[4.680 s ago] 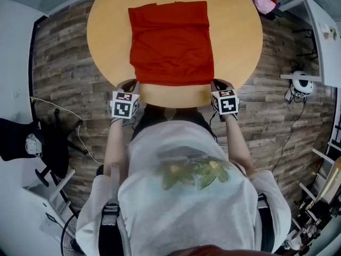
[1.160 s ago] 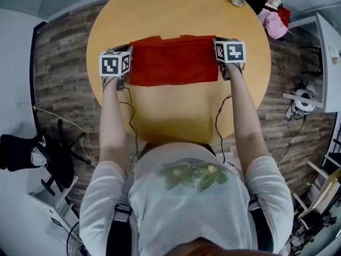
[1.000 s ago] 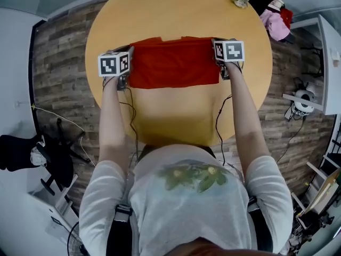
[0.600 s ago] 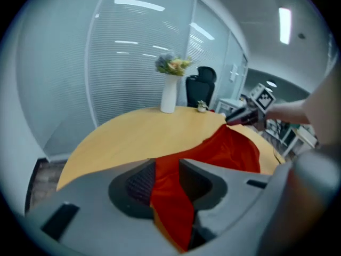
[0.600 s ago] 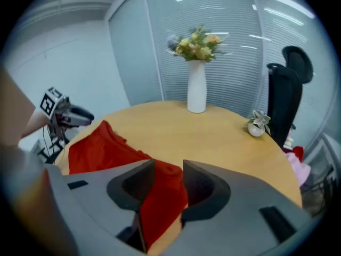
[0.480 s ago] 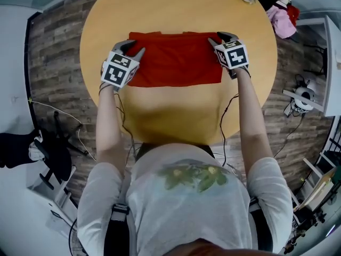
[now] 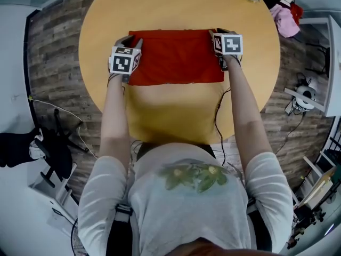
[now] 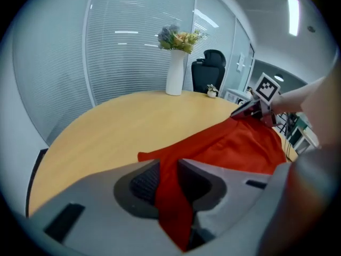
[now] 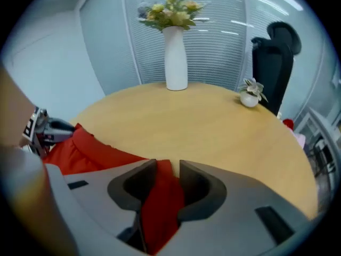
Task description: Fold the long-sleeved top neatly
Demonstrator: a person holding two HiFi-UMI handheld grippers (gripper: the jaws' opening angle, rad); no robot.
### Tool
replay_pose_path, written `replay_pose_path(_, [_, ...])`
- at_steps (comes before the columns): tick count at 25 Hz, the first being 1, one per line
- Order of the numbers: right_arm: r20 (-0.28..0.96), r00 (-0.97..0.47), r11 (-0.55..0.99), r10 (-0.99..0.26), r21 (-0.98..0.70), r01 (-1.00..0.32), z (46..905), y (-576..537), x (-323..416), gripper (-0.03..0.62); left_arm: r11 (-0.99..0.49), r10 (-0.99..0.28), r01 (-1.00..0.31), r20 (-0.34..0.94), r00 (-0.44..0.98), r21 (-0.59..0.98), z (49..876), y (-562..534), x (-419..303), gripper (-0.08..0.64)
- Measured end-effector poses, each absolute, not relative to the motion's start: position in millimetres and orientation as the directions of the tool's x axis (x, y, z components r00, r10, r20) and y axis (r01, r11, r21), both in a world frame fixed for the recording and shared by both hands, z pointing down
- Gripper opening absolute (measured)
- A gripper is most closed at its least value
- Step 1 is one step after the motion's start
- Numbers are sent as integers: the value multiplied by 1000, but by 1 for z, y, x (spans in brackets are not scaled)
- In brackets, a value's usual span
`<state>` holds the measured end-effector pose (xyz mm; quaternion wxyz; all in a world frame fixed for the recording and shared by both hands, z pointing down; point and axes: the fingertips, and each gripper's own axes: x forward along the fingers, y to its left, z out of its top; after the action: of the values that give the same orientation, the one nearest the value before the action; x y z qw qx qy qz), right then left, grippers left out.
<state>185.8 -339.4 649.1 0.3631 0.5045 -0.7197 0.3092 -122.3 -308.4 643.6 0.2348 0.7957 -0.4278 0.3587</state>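
Long-sleeved top [image 7: 176,57] lies as a wide red band on the far half of the round table [image 7: 176,116]. It is already folded over, and its near edge is straight. We have one gripper at each far corner.

Left gripper [image 8: 169,165]: jaws partway apart, just drawn in a little, closed on a strip of the cloth that fills the gap. Right gripper [image 9: 168,167]: the same, also just drawn in, with a thicker bunch between its jaws.

Risks, as we judge them:
- The right bite looks bulkier than the left, so a lift could carry unequal layers and the next fold lands skewed.
- If either bite holds only the upper layers, the lower ones stay on the table and the stack opens.
- A small tip of cloth pokes out past the left jaws, and a shallow hold there may slip mid-carry.
- Hands drifting apart would stretch the band; hands drifting together would ruck its middle.
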Motion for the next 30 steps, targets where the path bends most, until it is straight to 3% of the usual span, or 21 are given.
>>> replay_pose_path(4, [798,-319,194,-511,-254,-947,645,-339,193,172,-495,-501,-862,776,382,105,643,-311,-122,103])
replay_pose_path(8, [746,-359,169,-560,-321,-932,620,-330,207,186,-465,-482,-868,773,412,173,628,-307,-120,115])
replay_pose_path(16, [741,-441,129,-507,-440,-889,615,-271,236,186,-474,-601,-870,673,432,135,560,-271,-94,117])
replay_pose_path(20, [735,-525,140,-430,-520,-843,626,-239,219,186,-577,-524,-797,669,528,177,560,-214,-31,117])
replay_pose_path(23, [739,-510,82,-440,-532,-842,634,-227,215,180,-606,-392,-730,681,619,315,582,-152,22,117])
replay_pose_path(26, [748,-480,35,-458,-525,-850,639,-214,211,121,-528,-284,-708,688,668,470,616,-90,50,117])
replay_pose_path(30, [782,-434,72,-448,-452,-889,644,-190,205,84,-382,-333,-780,713,617,496,644,-65,36,117])
